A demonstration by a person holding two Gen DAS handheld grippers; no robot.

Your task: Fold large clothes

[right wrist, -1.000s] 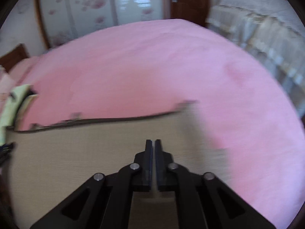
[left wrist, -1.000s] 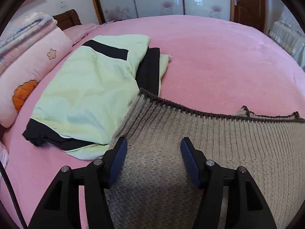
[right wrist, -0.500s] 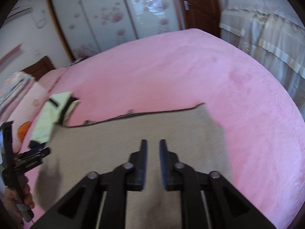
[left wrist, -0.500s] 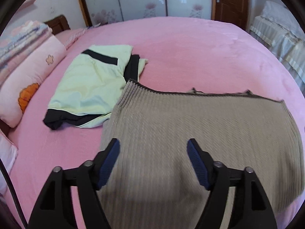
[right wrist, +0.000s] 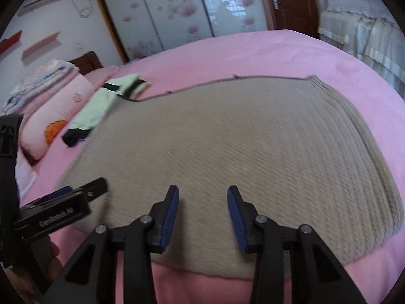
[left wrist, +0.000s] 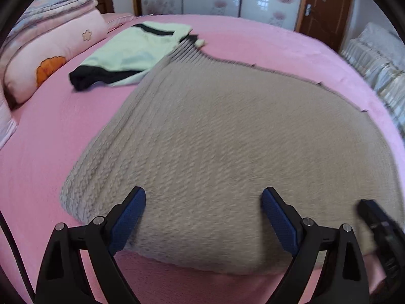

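Two views are given. From the left wrist, the left gripper (left wrist: 203, 217) is seen at the bottom of the frame with its jaws spread wide; they have just been opening, and nothing is pinched between them, though the sweater (left wrist: 227, 147) lies beneath. The sweater is spread flat over the middle of the pink bed (left wrist: 253, 40). Its far left corner is laid over a folded green garment (left wrist: 131, 55) in the upper left, beside a pillow (left wrist: 45, 58). A blurred part of the right gripper (left wrist: 379, 228) is caught at the lower right edge.

From the right wrist, the right gripper (right wrist: 202, 215) is seen at bottom centre, its jaws parted with an empty gap; nothing is gripped, and the sweater's near hem is just below them. The left gripper is seen at the lower left, over the sweater's near left corner.

A fold appears to have been laid down and released, so a fresh grasp is probably called for. Several risks are judged: the knit could be caught by a pad and the flat layer pulled askew; only the top layer could be pinched, so the fold would separate; and the green garment could be dragged along, since the sweater's corner overlaps it.
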